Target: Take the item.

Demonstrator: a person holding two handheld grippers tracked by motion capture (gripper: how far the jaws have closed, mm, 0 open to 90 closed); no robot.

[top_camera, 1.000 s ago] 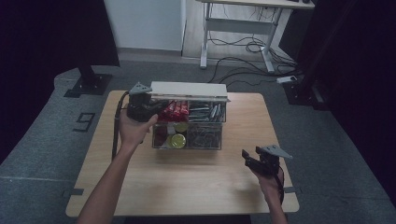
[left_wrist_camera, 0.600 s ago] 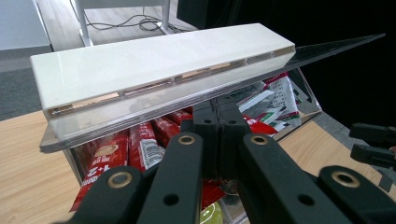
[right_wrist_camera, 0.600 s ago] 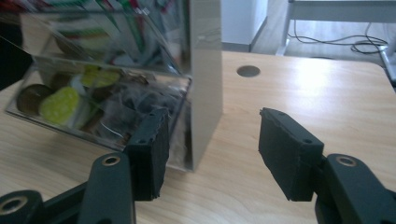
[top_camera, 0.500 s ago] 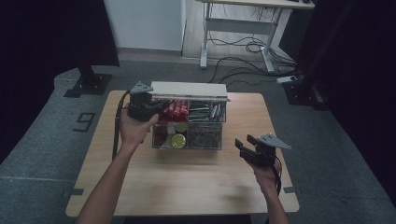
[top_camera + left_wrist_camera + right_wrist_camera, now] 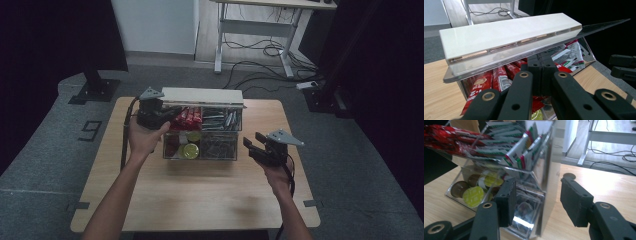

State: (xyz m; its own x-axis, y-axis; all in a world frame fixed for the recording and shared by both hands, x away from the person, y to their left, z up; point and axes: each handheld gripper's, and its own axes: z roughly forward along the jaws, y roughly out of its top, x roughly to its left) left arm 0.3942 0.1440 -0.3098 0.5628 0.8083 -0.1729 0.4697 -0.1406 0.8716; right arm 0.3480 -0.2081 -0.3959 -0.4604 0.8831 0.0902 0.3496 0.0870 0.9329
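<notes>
A clear plastic organiser box (image 5: 225,147) stands at the back middle of the wooden table (image 5: 200,195). Its clear lid with a white bar (image 5: 202,95) (image 5: 506,35) is raised. Red sachets (image 5: 187,116) (image 5: 499,77) and green-and-white sachets (image 5: 516,150) fill the top tray, and coffee capsules (image 5: 190,150) (image 5: 474,195) lie in the drawer below. My left gripper (image 5: 170,114) (image 5: 541,66) is shut at the box's top left corner, its tips just under the lid's edge. To the right of the box my right gripper (image 5: 254,142) (image 5: 540,192) is open. Its jaws have just been closing, with nothing gripped; the box's near corner lies beyond them.
Bare tabletop stretches in front of the box to the near edge. Behind the table are a white desk frame (image 5: 260,35) with cables (image 5: 265,60) on the grey floor and a black stand base (image 5: 95,90) at the left. A "9" mark (image 5: 90,131) is on the floor.
My right gripper has risen and moved left toward the box's right side, and its jaws have narrowed. The left hand and the lid have stayed put.
</notes>
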